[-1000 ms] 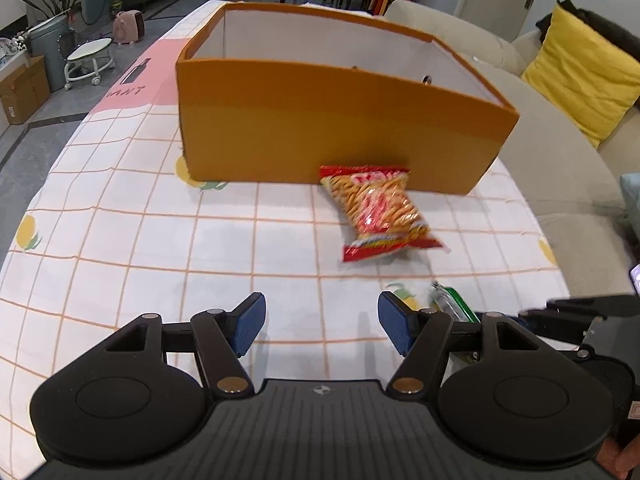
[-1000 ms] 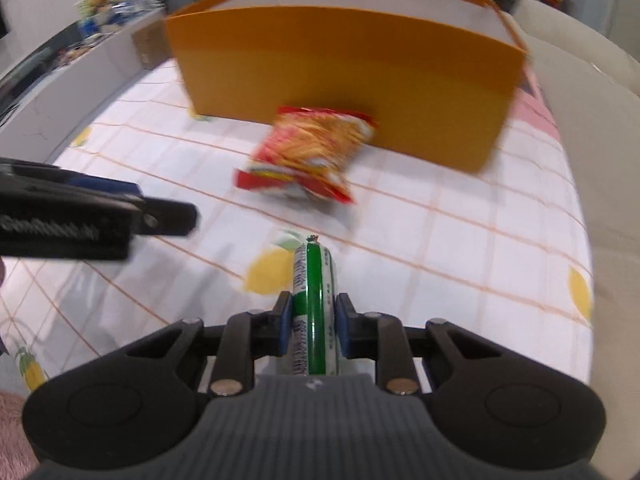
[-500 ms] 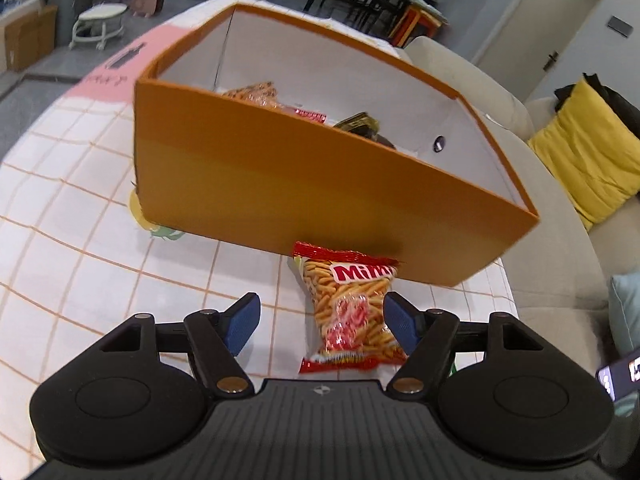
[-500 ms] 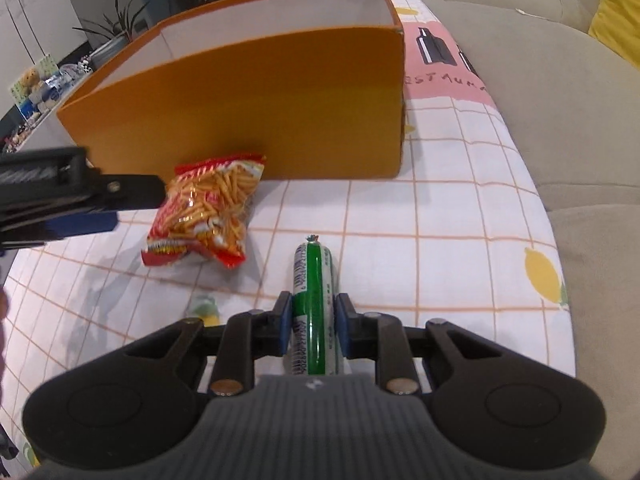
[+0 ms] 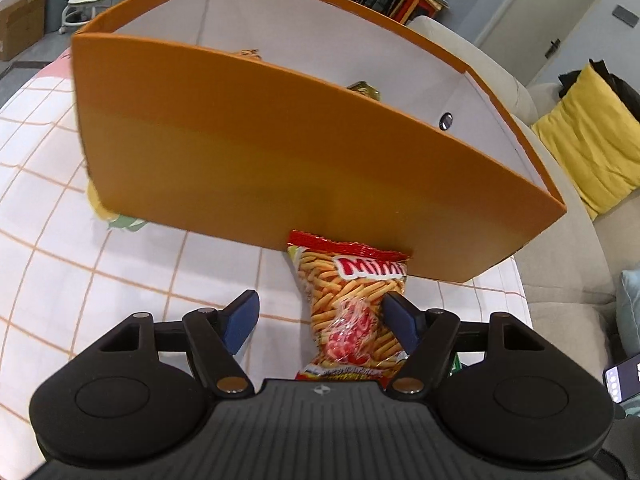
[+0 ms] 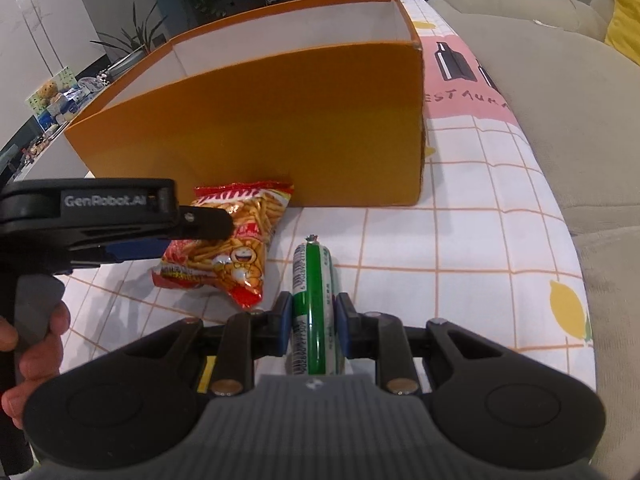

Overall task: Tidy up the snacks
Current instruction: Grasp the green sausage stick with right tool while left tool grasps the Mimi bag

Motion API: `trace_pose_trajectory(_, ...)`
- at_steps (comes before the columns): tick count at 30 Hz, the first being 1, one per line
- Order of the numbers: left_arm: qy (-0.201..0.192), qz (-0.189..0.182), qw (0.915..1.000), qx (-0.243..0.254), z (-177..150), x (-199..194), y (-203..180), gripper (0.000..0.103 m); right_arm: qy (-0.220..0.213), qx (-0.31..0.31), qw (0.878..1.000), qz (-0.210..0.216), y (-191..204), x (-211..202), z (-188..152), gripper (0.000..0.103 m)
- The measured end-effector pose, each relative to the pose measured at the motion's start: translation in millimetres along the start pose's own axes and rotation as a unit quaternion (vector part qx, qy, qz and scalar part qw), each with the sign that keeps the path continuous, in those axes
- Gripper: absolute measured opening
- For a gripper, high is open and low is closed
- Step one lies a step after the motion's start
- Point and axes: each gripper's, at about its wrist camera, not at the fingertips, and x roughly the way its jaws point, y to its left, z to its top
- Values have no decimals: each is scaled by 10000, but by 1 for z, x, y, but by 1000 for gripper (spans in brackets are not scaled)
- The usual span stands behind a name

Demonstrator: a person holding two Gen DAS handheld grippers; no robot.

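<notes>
Left wrist view: my left gripper [image 5: 320, 322] was spread wide, nothing gripped. The red snack bag [image 5: 352, 312] lay on the checked tablecloth [image 5: 80, 240] between the blue pads [image 5: 240, 322], its top edge against the front wall of the orange box [image 5: 280, 168]. The right pad sat right at the bag's edge; couldn't tell if it touched. A few packets poked above the box wall from inside.

Right wrist view: my right gripper [image 6: 311, 326] was clamped on the green sausage stick [image 6: 314, 304], which pointed toward the box [image 6: 280, 128]. The snack bag [image 6: 228, 246] lay to its left, under the left gripper [image 6: 120, 220], with my hand [image 6: 32, 356] on that handle.
</notes>
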Motion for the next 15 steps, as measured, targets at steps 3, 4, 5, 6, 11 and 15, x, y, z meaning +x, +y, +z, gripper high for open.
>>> trace_pose_trajectory(3, 43, 7, 9997, 238, -2, 4, -12, 75, -35, -3, 10000, 12, 1, 1, 0, 20)
trace_pose_trajectory(4, 68, 12, 9993, 375, -4, 6, -18, 71, -42, -8, 10000, 12, 2, 1, 0, 20)
trace_pose_trajectory(5, 79, 28, 9986, 516, -6, 7, -24, 69, -47, -16, 10000, 11, 2, 1, 0, 20)
trace_pose_trajectory(6, 55, 72, 9978, 663, -9, 7, -30, 63, -48, -22, 10000, 8, 2, 1, 0, 20)
trace_pose_trajectory(11, 23, -38, 9984, 566, -15, 4, -29, 45, -63, -99, 9999, -10, 4, -1, -3, 20)
trace_pose_trajectory(15, -1, -40, 9978, 666, -19, -4, -31, 40, -37, -99, 9999, -37, 5, -2, -4, 20)
